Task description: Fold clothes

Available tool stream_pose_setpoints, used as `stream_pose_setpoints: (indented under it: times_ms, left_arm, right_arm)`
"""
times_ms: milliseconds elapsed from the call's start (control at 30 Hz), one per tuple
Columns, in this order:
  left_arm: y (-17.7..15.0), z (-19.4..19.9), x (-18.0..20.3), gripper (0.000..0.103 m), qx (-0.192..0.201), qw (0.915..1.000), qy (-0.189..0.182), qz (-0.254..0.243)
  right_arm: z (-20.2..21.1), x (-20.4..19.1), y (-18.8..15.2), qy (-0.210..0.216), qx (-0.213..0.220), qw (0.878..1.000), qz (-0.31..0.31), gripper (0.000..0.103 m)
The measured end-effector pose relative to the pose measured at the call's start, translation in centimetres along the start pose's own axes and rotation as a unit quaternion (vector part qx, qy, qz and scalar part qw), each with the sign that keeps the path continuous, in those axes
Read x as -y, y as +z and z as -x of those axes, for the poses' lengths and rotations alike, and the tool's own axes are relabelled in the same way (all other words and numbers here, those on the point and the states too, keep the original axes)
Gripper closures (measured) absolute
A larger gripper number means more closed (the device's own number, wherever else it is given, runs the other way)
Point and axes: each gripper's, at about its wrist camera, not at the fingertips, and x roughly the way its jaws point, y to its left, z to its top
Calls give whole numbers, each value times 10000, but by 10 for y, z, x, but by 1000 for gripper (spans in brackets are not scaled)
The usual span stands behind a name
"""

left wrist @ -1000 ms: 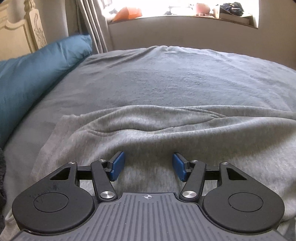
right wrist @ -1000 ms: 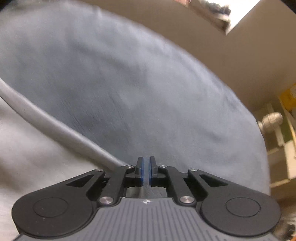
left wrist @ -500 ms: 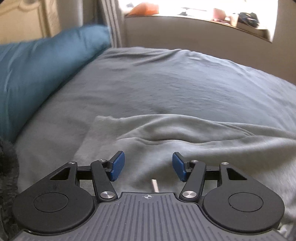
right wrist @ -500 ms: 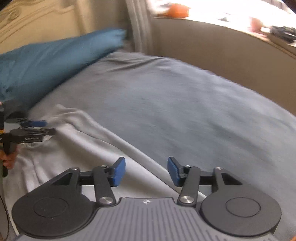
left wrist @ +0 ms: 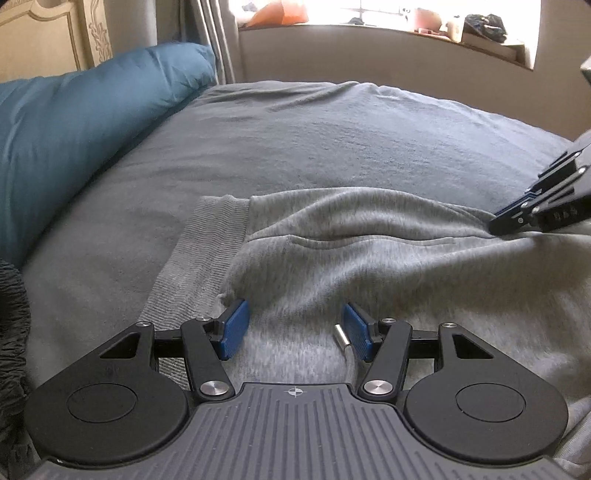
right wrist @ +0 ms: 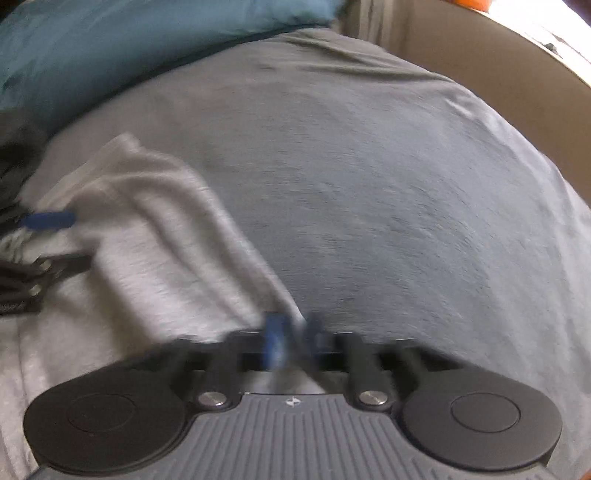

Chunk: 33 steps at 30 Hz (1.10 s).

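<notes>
A light grey sweatshirt lies rumpled on the bed, its ribbed hem at the left. It also shows in the right wrist view. My left gripper is open just above the sweatshirt, with a small metal cord tip by its right pad. My right gripper is blurred, its jaws close together at the sweatshirt's far edge; it looks shut on the fabric. It also shows in the left wrist view at the right.
A grey blanket covers the bed. A teal pillow lies at the left by a cream headboard. A beige wall and a cluttered window ledge stand behind. Dark fabric lies at the left edge.
The left gripper has moved left along the sweatshirt to its ribbed hem and stays open. The right gripper, open half a second ago, has swung to the sweatshirt's edge and closed.
</notes>
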Motion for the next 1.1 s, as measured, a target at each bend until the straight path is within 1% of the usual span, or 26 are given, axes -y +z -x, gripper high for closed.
stream_pose_setpoints:
  times_ms: [133, 233, 300, 333, 400, 500, 567, 600, 633, 667, 733, 800, 867, 967, 1067, 1100]
  left_arm:
    - [-1, 0, 2, 46, 101, 9999, 132, 3]
    - [-4, -3, 10, 46, 145, 9994, 267, -164]
    - [-4, -2, 10, 46, 172, 9992, 291, -217]
    - [-3, 0, 9, 46, 184, 9993, 269, -207]
    - [-1, 5, 6, 46, 213, 9995, 185, -140]
    - [0, 16, 2, 46, 316, 9992, 186, -151]
    - [0, 23, 4, 46, 378, 9987, 226, -257]
    - [-2, 25, 8, 46, 364, 9986, 174, -333]
    - [-4, 27, 11, 46, 349, 9985, 122, -408]
    - [-6, 29, 15, 46, 335, 9982, 70, -484]
    - [-13, 30, 28, 46, 245, 9963, -8, -823]
    - [-24, 28, 41, 46, 191, 9928, 56, -1184]
    - [-33, 26, 50, 46, 188, 9894, 131, -1433]
    - [-33, 30, 46, 46, 203, 9905, 90, -1359]
    - [-29, 36, 36, 46, 188, 9920, 33, -1251]
    - [-29, 38, 34, 46, 198, 9921, 37, -1234]
  right_arm:
    - [-6, -6, 0, -446, 209, 9988, 34, 102]
    - [-11, -11, 0, -780, 366, 9963, 59, 103]
    - [-15, -14, 0, -1002, 470, 9938, 76, 103]
    - [-11, -11, -1, -957, 554, 9938, -87, 103]
    - [-1, -4, -2, -801, 735, 9929, -486, 103]
    - [32, 1, -3, -54, 917, 9933, -705, 102]
    - [48, -11, 0, 611, 803, 9934, -539, 101]
    - [56, -17, 2, 950, 733, 9918, -441, 101]
    - [59, -27, 4, 1193, 653, 9902, -313, 101]
    - [51, -41, 9, 1312, 495, 9899, -196, 101]
    - [32, -68, 18, 1505, 148, 9885, 31, 100]
    - [-4, -85, 29, 1143, -59, 9934, -64, 101]
    - [-24, -82, 43, 1042, 174, 9926, -592, 103]
    - [-27, -72, 63, 921, 164, 9875, -1272, 102]
    - [-7, -79, 69, 1403, -111, 9848, -1016, 98]
    - [-6, -85, 68, 1647, -302, 9821, -863, 93]
